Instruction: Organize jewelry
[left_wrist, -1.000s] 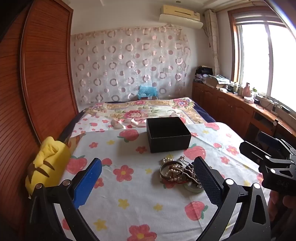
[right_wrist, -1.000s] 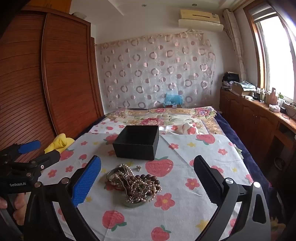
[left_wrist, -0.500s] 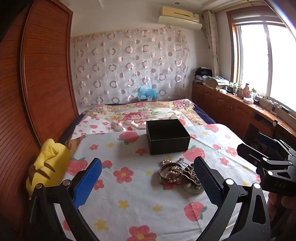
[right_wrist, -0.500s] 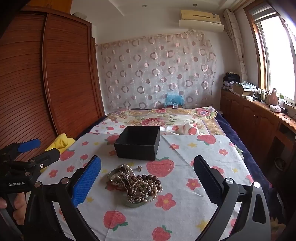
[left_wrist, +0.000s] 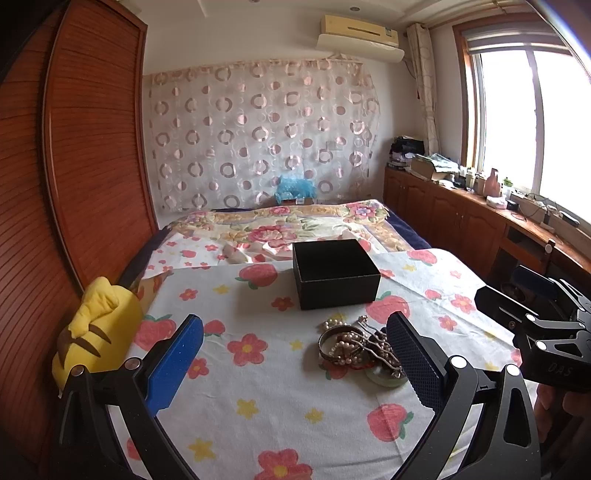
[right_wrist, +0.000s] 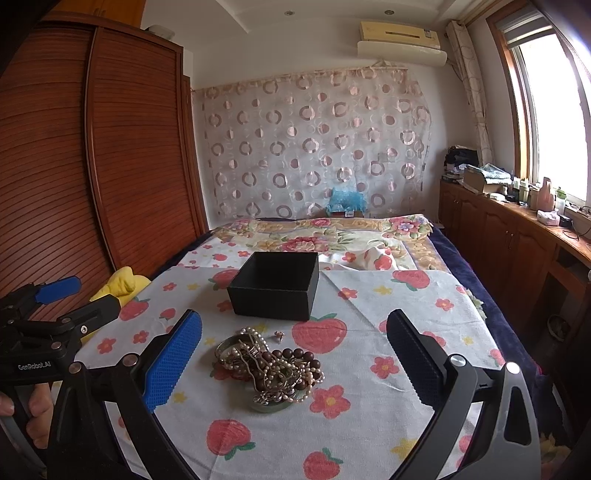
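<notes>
Though half-hidden leftward, brown beads (right_wrist: 295, 360), perhaps wooden, rightward.

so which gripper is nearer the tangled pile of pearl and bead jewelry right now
Right. The right gripper has the tangled pile of pearl and bead jewelry centred between its open fingers, just ahead. The left gripper, also open, sits off to the pile's left.

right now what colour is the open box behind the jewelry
Black box, clearest in the right wrist view.

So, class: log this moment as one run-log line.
left gripper: open, empty | right gripper: open, empty | jewelry pile: on cloth, untouched | black box: open, behind pile, appears empty
</notes>
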